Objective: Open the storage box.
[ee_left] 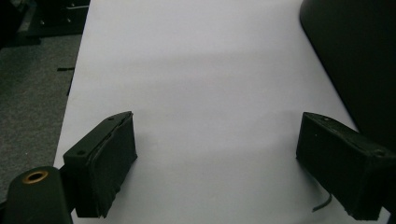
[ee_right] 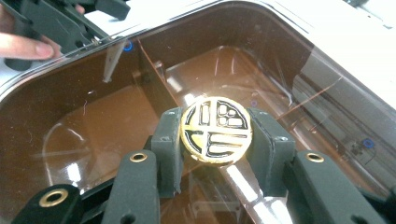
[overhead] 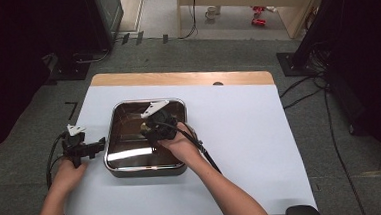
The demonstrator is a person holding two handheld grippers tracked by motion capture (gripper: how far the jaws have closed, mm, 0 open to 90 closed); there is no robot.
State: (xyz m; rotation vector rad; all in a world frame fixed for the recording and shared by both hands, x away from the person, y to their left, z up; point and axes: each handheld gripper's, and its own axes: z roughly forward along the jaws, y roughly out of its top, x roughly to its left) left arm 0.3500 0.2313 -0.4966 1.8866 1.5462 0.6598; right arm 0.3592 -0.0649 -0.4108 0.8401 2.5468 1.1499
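Inside the steel tray (overhead: 132,163), toward its twelve-o'clock wall, a round gold-and-black medallion (ee_right: 216,129) sits pinched between the right gripper's (ee_right: 216,140) pads — jaws closed on both its edges. At nine o'clock of the tray, on the white table cover (overhead: 240,134), the left gripper (ee_left: 217,163) stands wide apart — nothing between its pads.

A tray (overhead: 147,166) sits on a sheet (overhead: 240,134) that covers most of the table (overhead: 176,78), left of its middle. The right gripper (overhead: 152,125) hangs inside the tray with a disc (ee_right: 216,129) between its jaws (above the tray floor). The left gripper (overhead: 100,144) rests just left of the tray, over the sheet.
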